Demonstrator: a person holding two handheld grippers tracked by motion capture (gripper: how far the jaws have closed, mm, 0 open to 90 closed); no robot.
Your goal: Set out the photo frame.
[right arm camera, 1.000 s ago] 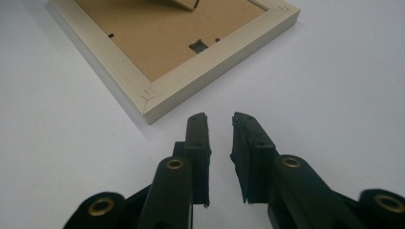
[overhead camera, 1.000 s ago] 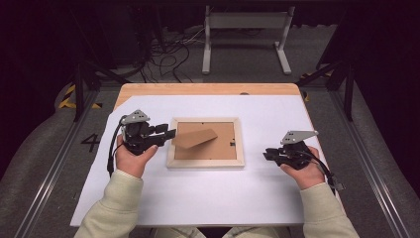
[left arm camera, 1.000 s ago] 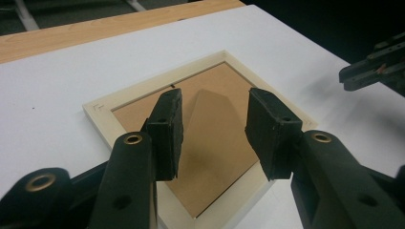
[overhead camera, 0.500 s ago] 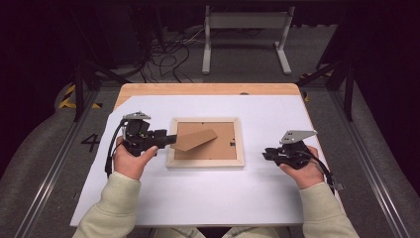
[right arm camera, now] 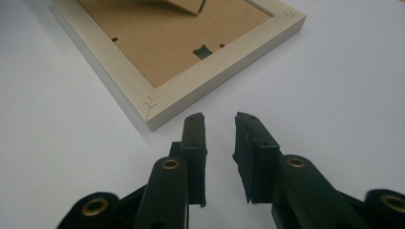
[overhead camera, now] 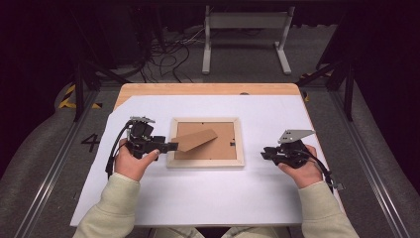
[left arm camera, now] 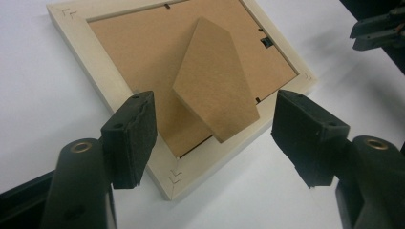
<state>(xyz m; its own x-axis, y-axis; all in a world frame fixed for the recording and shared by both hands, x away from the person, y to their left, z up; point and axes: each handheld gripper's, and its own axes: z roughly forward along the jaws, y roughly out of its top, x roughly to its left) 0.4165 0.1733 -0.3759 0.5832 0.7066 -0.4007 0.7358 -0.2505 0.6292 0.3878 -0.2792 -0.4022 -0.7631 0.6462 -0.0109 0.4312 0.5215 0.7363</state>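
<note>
A pale wooden picture frame lies face down on the white sheet, its brown cardboard stand tilted up off the backing. My left gripper is at the frame's left edge. Its jaws have just been opening and are open. In the left gripper view the stand's tip lies between the pads with a gap on each side, above the frame's corner. My right gripper rests on the sheet right of the frame. Its jaws are open by a narrow gap, with nothing between them, pointing at a frame corner.
The white sheet covers a wooden table whose far edge shows bare. The sheet's front edge is close to the person's sleeves. Cables and a metal floor stand lie beyond the table. The other gripper shows at the left gripper view's top right.
The left gripper's jaws have spread apart at the stand's tip. The frame and the right hand have stayed where they were.
</note>
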